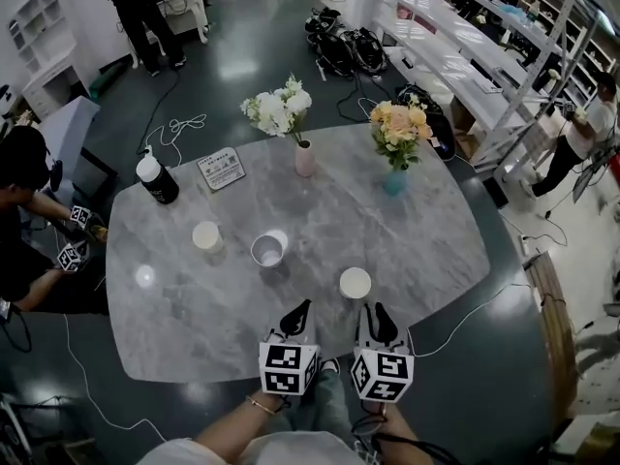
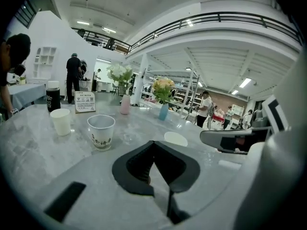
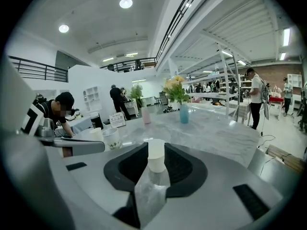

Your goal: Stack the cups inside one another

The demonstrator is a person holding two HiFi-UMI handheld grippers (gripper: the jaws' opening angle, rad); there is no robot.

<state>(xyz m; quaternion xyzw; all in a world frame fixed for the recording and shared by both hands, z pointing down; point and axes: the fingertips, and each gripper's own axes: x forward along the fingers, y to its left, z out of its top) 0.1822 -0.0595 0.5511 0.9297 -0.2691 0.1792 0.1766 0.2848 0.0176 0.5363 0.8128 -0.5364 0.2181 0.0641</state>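
Note:
Three cups stand on the grey marble table (image 1: 426, 250). A white cup (image 1: 206, 235) is at the left and a clear printed cup (image 1: 268, 250) stands in the middle. A second white cup (image 1: 355, 283) is nearest me. My right gripper (image 1: 375, 308) is open at the table's near edge, its tips just short of that near cup. In the right gripper view the cup (image 3: 156, 155) shows in the narrow gap of the right gripper (image 3: 156, 143), and the pads are not pressing on it. My left gripper (image 1: 302, 305) is shut and empty, with its tips meeting (image 2: 153, 143). It points toward the printed cup (image 2: 101, 131).
At the back of the table stand a pink vase (image 1: 305, 159) and a blue vase (image 1: 394, 180) with flowers, a black bottle (image 1: 155, 179) and a sign card (image 1: 222, 170). A person (image 1: 29, 221) sits at the table's left side. Cables lie on the floor around.

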